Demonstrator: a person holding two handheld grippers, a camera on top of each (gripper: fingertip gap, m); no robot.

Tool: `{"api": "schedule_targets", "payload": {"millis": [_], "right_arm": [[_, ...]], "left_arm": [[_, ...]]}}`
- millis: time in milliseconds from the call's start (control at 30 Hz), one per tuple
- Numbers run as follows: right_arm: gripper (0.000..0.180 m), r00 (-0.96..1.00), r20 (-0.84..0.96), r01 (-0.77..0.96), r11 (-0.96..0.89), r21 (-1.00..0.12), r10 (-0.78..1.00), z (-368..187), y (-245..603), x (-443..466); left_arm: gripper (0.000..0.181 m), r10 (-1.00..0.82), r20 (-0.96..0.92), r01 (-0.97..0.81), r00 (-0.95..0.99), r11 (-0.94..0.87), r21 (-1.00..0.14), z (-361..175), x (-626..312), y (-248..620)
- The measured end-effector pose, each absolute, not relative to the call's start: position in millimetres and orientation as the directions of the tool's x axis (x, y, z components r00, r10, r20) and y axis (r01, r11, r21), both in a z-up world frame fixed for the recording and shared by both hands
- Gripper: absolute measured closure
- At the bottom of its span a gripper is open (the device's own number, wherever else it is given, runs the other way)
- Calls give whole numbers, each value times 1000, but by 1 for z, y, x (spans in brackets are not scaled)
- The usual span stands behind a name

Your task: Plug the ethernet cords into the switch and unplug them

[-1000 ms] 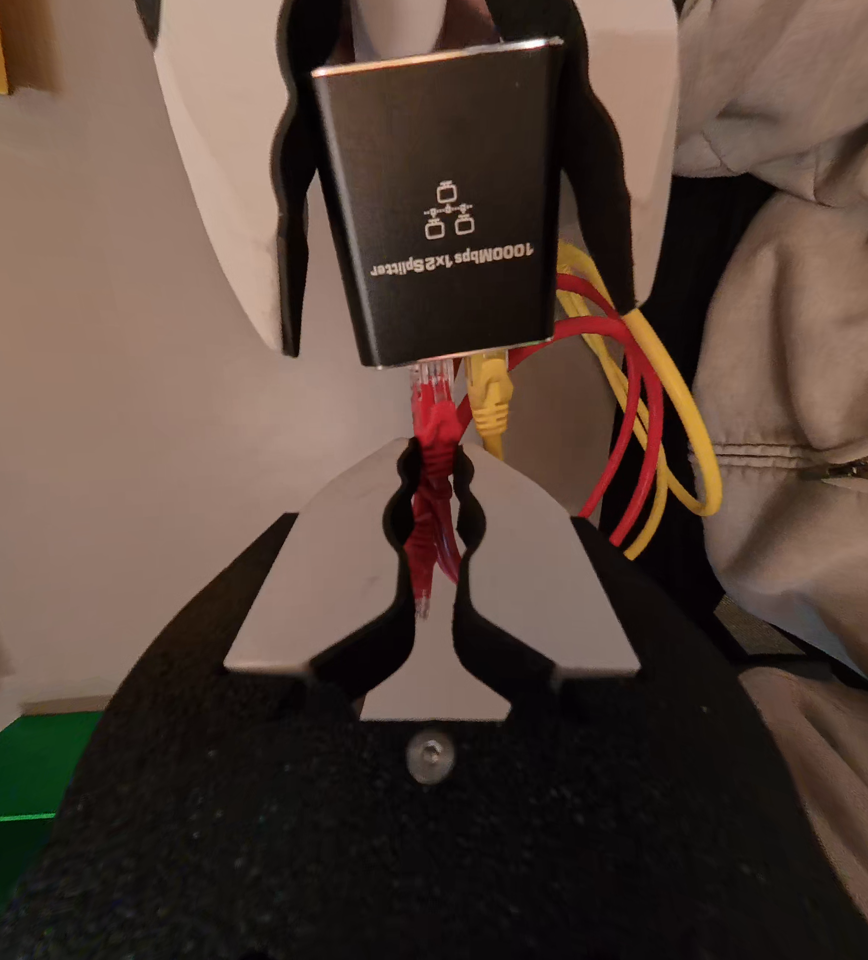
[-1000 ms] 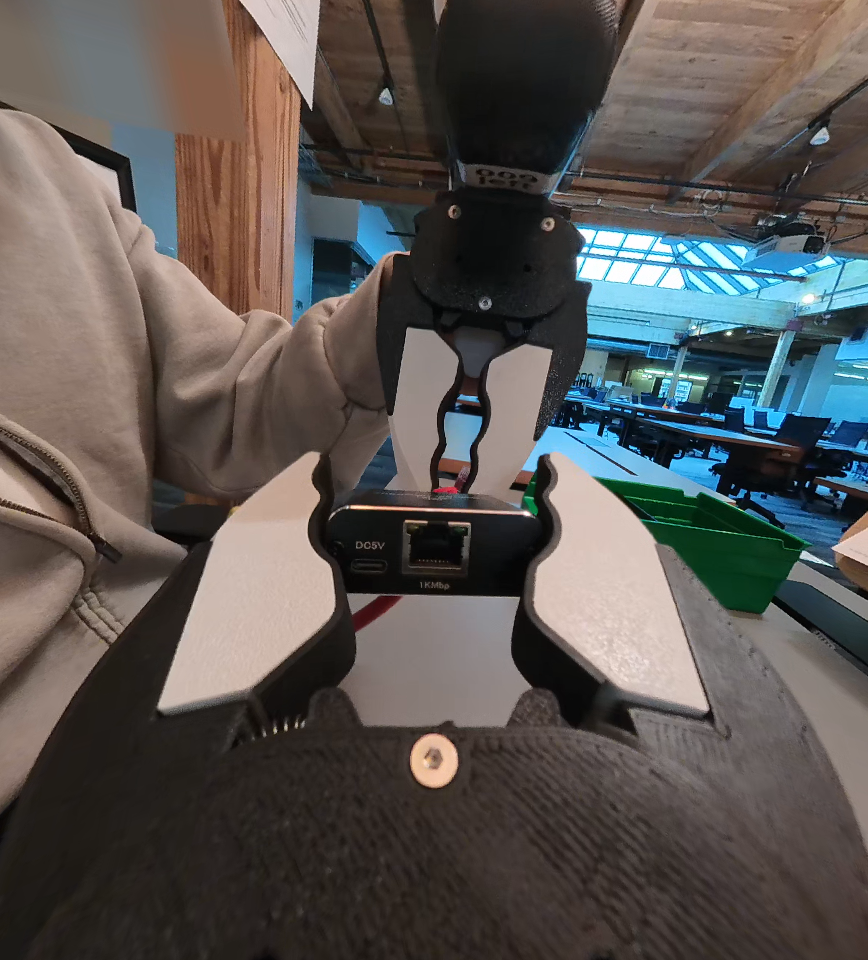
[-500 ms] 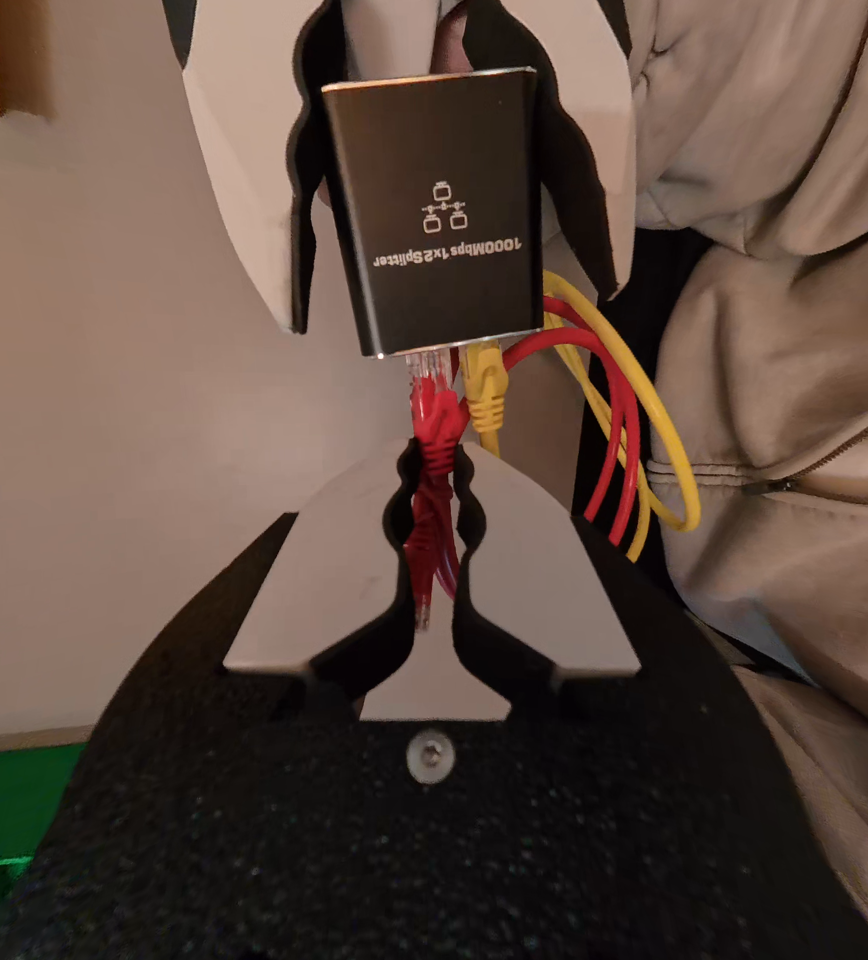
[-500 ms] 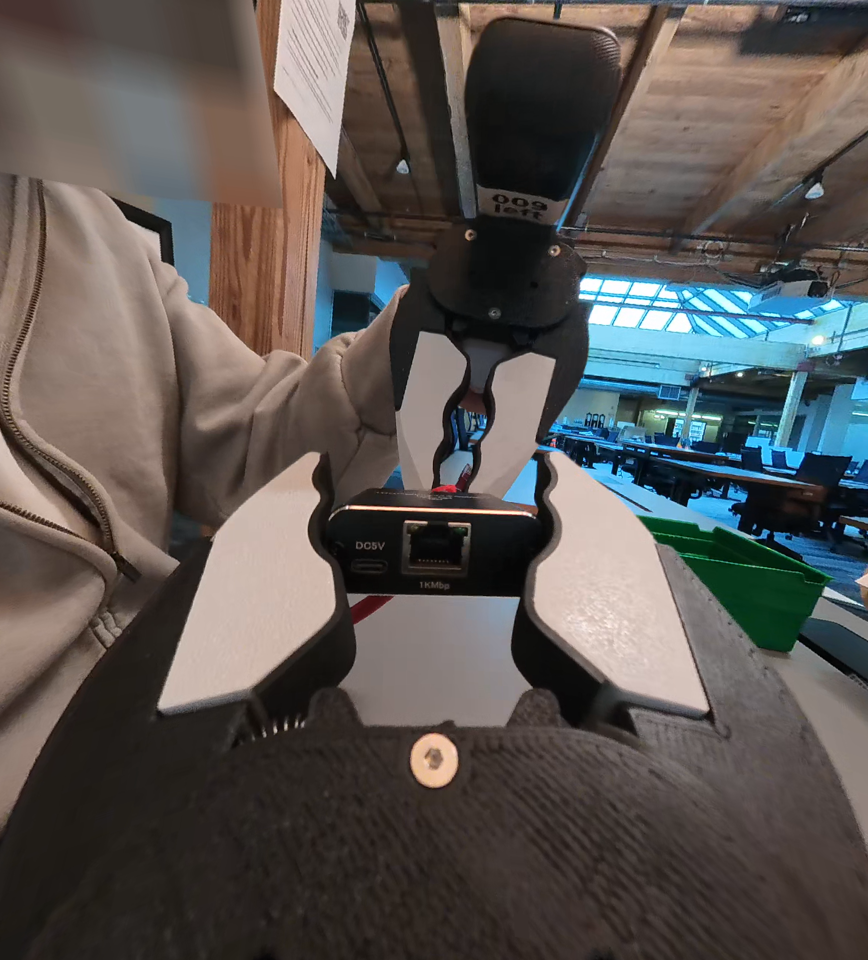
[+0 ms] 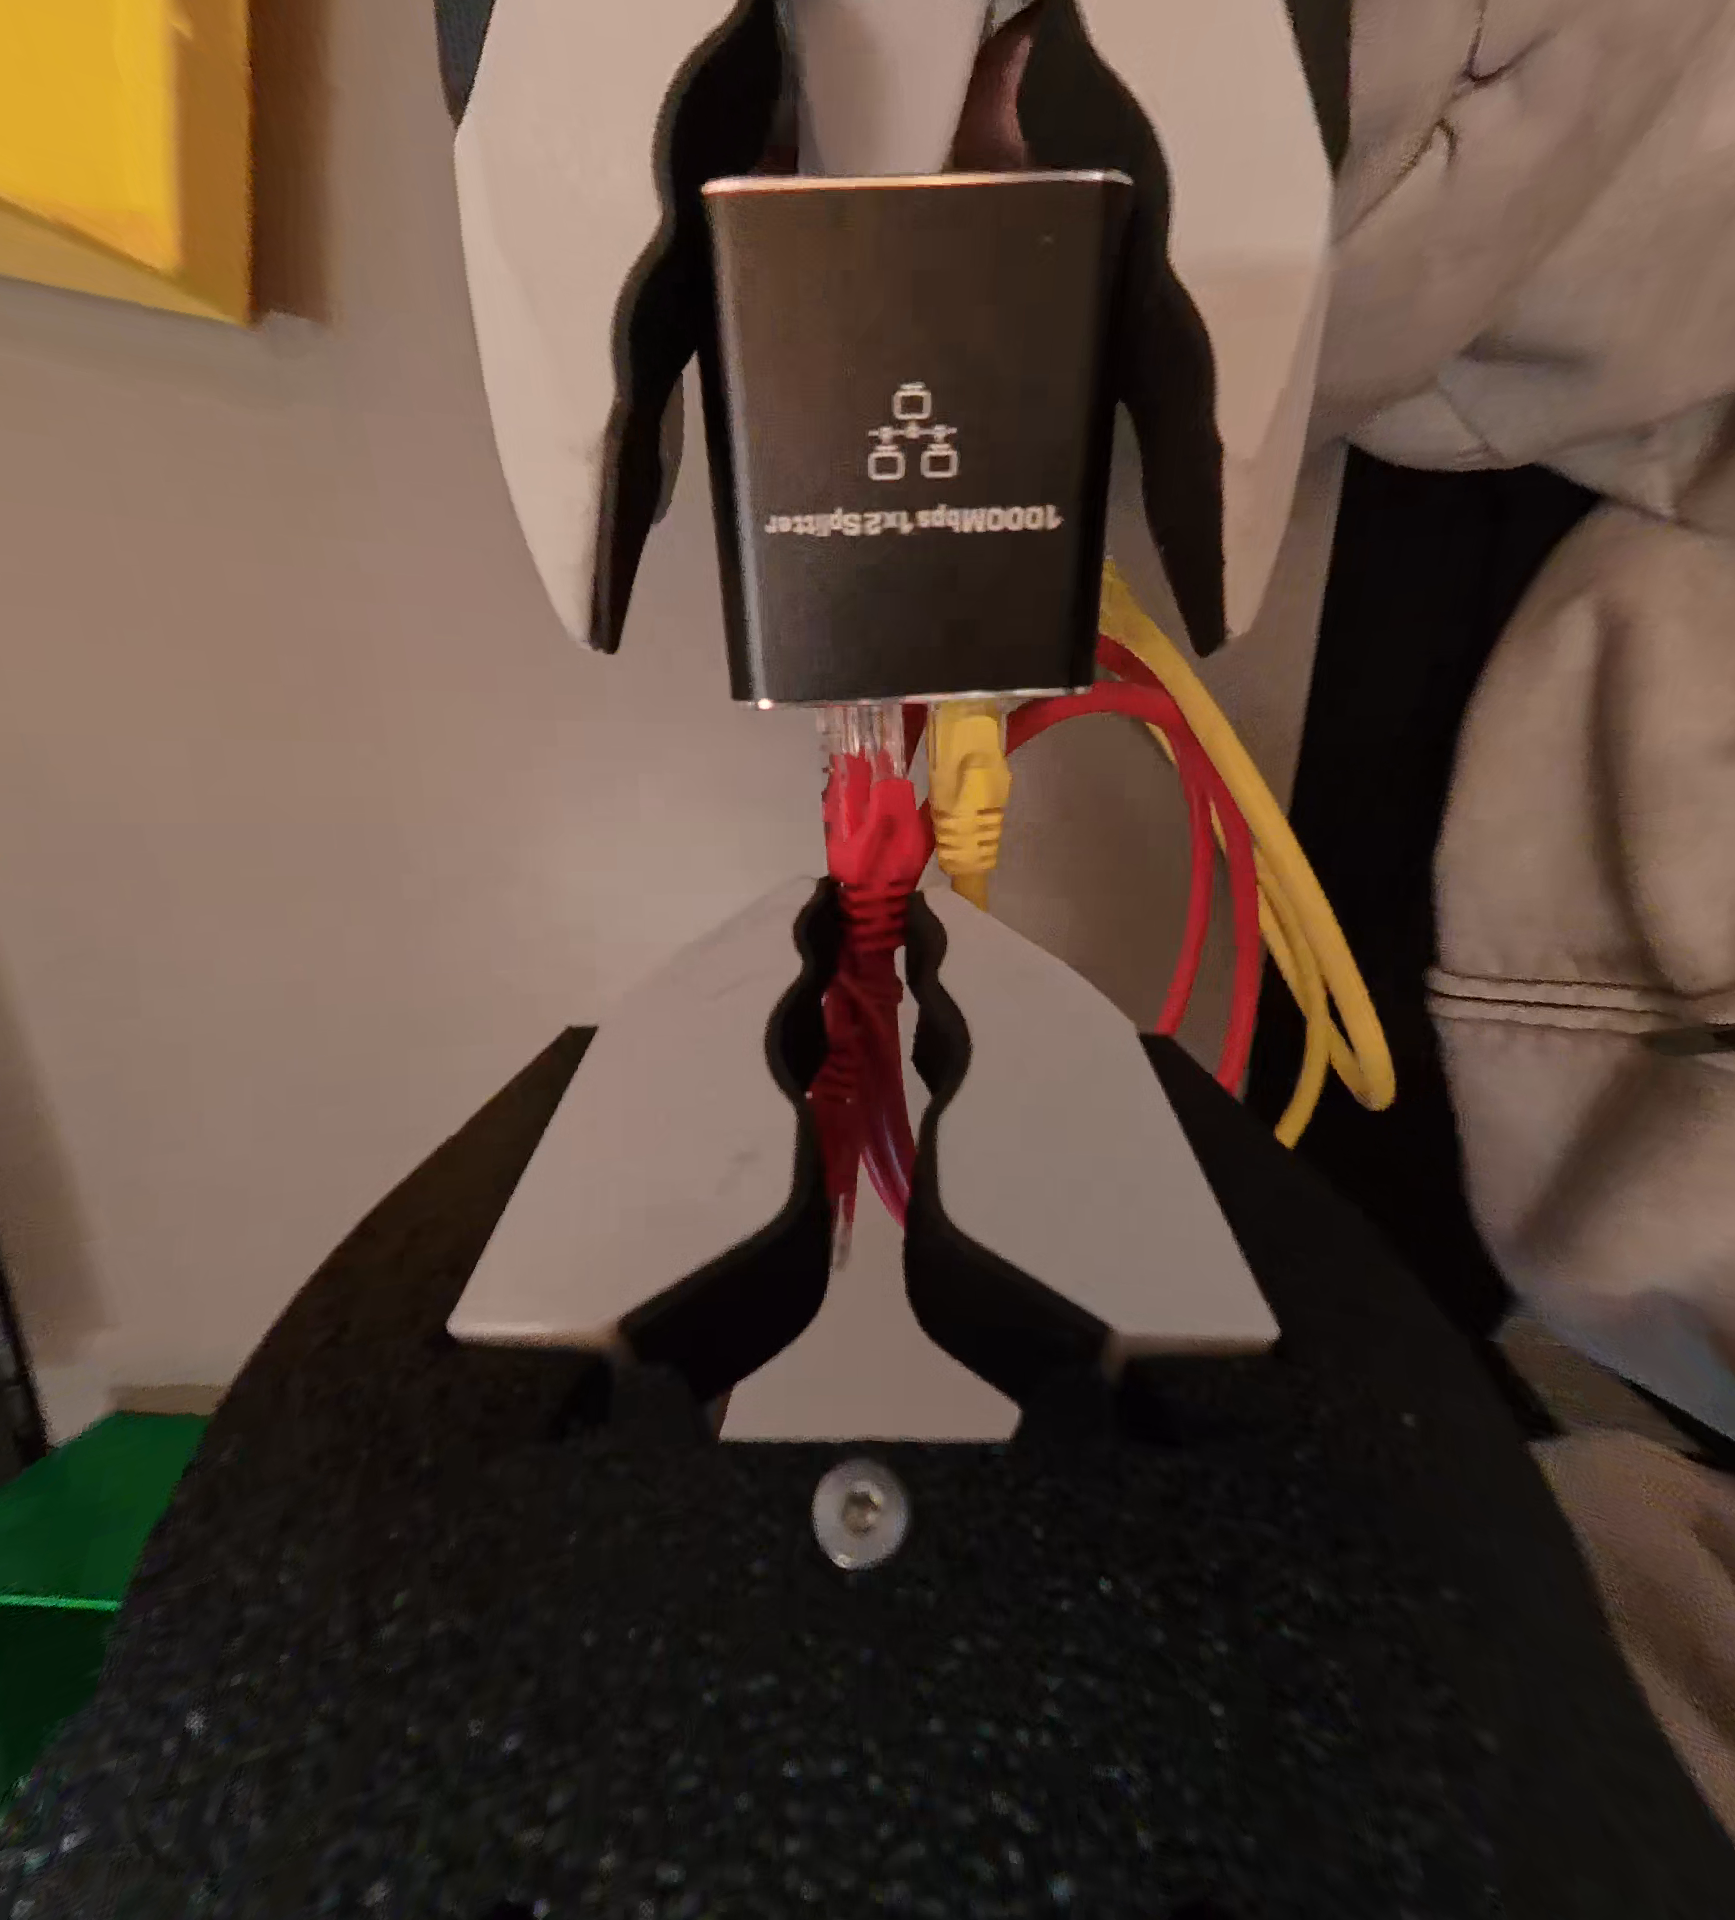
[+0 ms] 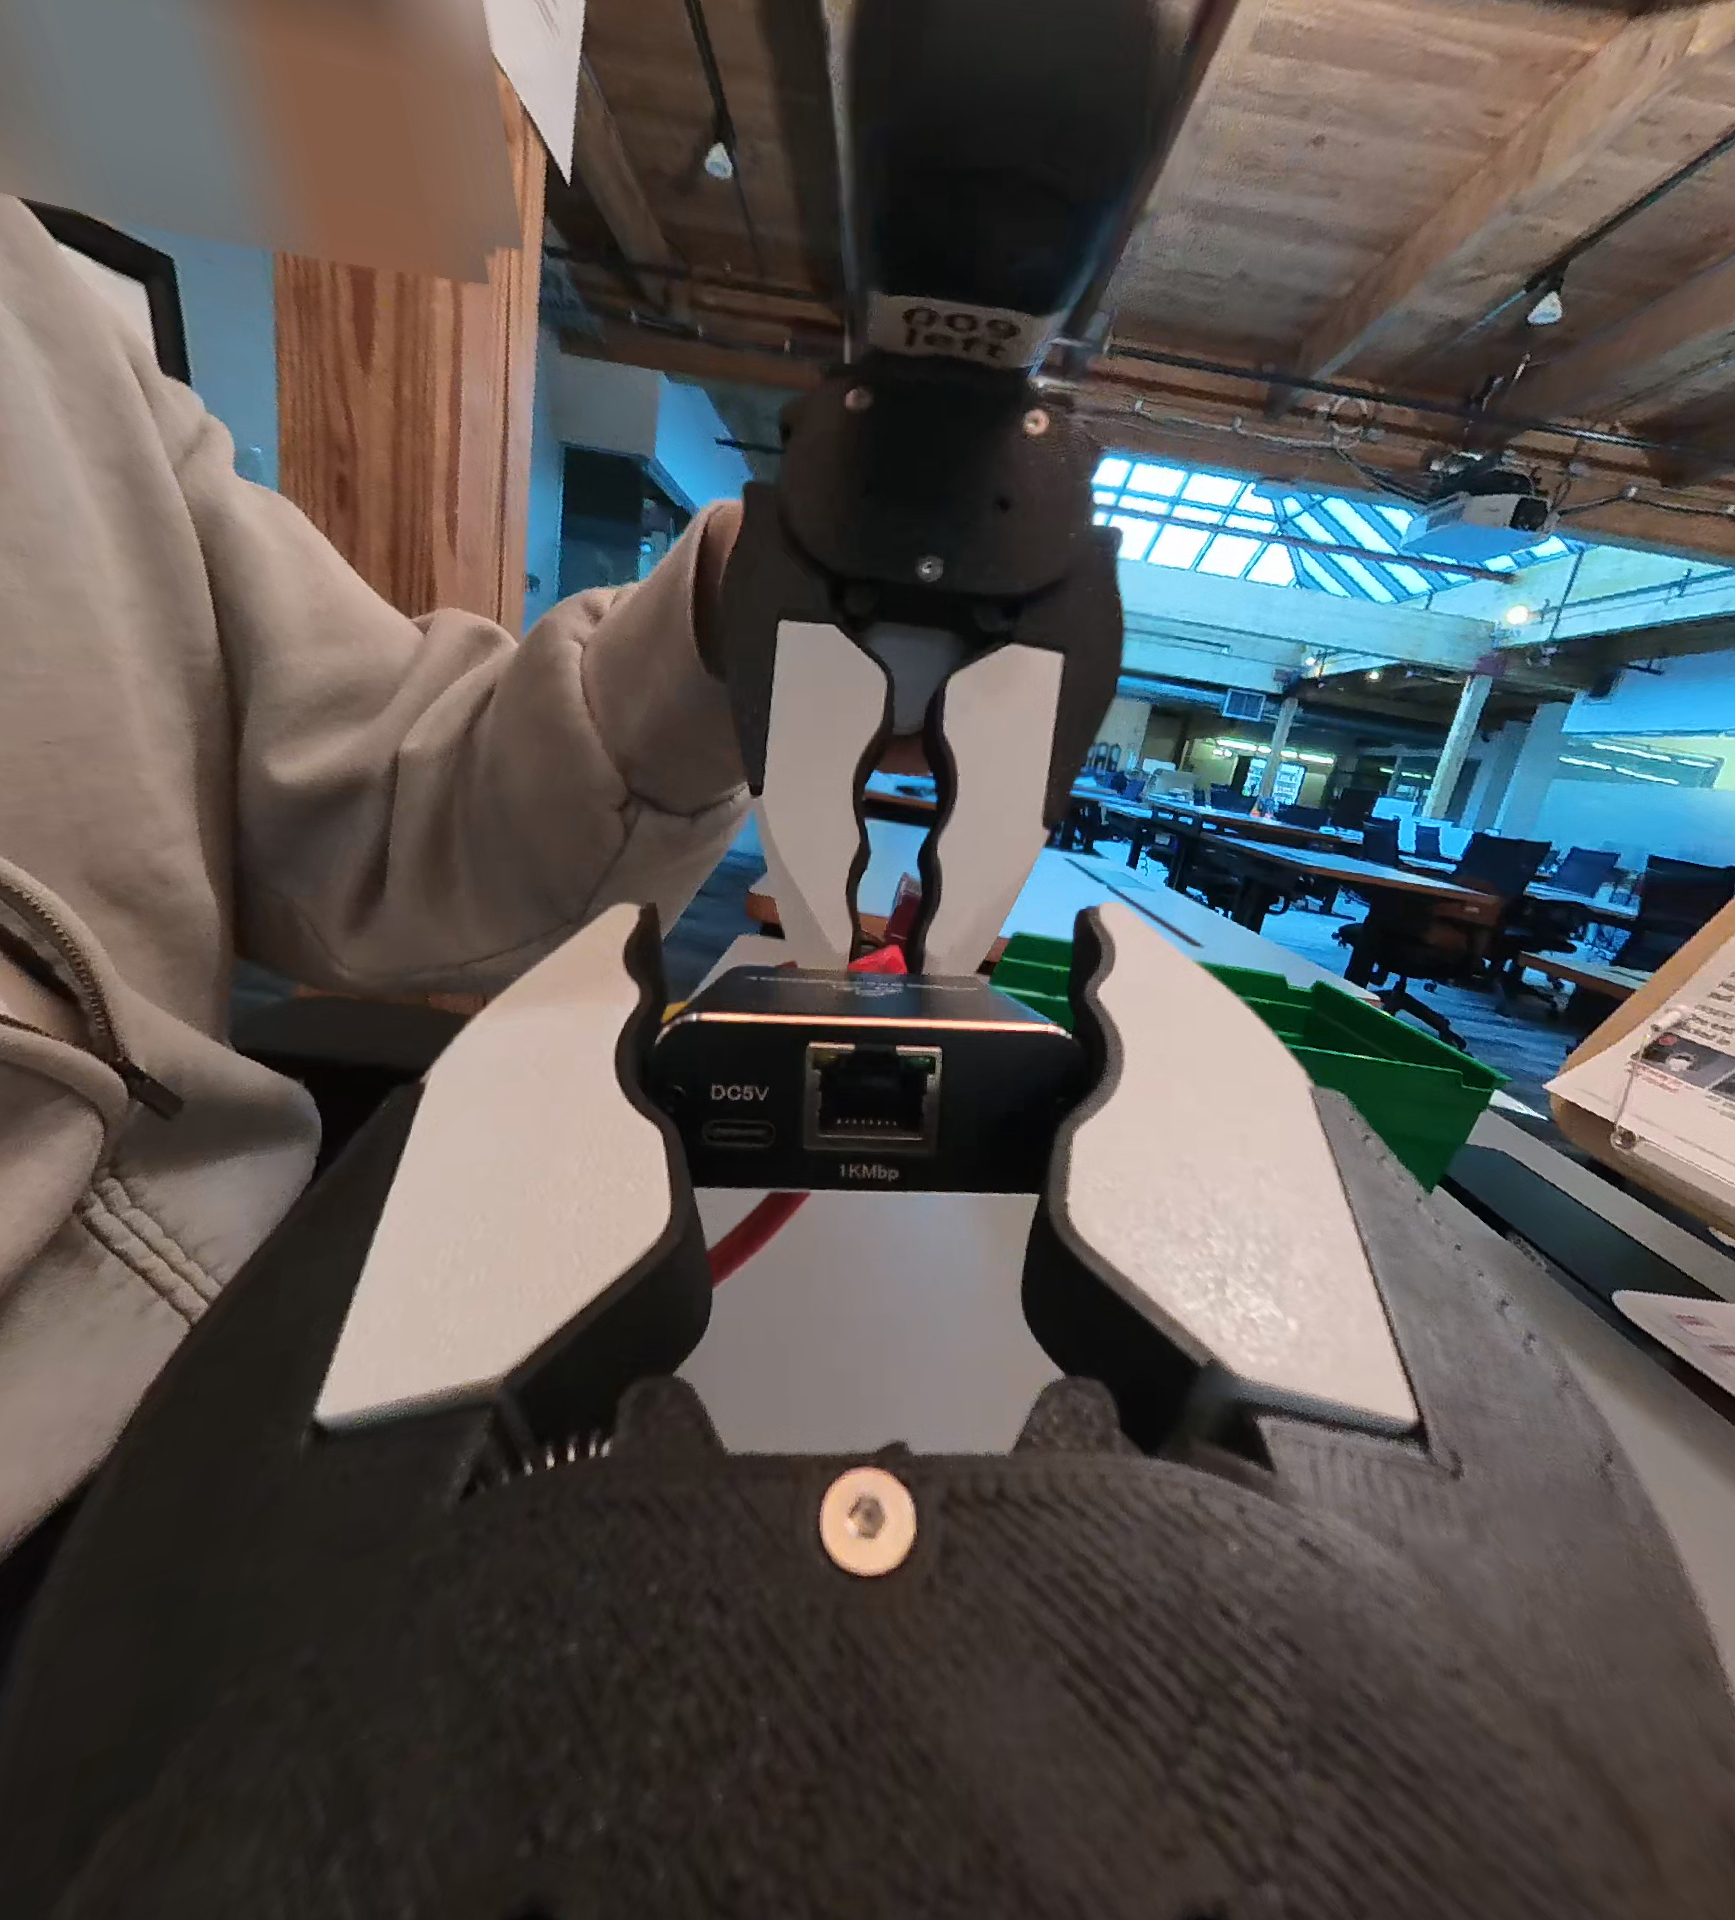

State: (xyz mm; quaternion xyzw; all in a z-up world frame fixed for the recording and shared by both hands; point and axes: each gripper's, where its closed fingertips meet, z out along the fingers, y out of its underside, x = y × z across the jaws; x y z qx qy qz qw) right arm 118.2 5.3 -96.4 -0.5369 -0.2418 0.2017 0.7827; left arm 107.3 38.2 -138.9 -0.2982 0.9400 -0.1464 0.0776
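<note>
Left wrist view: left gripper (image 5: 868, 914) clenched on red cord (image 5: 868, 831) boot, plug at switch (image 5: 910, 436) port; right gripper (image 6: 868, 1049) clamping switch — small, rigid, slick metal; yellow cord (image 5: 967, 790) seated beside.

black switch (image 5: 910, 436), red cord (image 5: 868, 831), yellow cord (image 5: 967, 790)

We are wearing a beige zip-up hoodie (image 6: 250, 790) and working two black, grainy-bodied grippers, the left gripper (image 5: 868, 904) and right gripper (image 6: 868, 935), each showing white wavy-edged fingers and one silver screw.
</note>
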Motion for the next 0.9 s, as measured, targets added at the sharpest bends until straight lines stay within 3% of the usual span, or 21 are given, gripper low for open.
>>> {"api": "schedule_targets", "payload": {"millis": [167,367,633,767,900], "right_arm": [[104,800,112,-145,371,-917,590,-91,2,125],[104,779,132,-192,434,-880,612,-82,2,117],[104,738,182,-235,499,-834,650,-74,-12,111],[104,714,202,-217,487,-846,670,-75,-14,104],[104,711,196,-180,444,-877,675,-79,-12,101]], "left_arm": [[169,-516,-173,-391,-839,792,-469,-128,114,33],[169,-549,-148,-362,-822,706,-609,-128,109,35],[169,-595,269,-552,-758,365,-750,-124,98,17],[170,-493,512,-668,-703,212,-713,-122,89,8],[170,-461,563,-694,-686,181,-697,-124,87,6]]}}
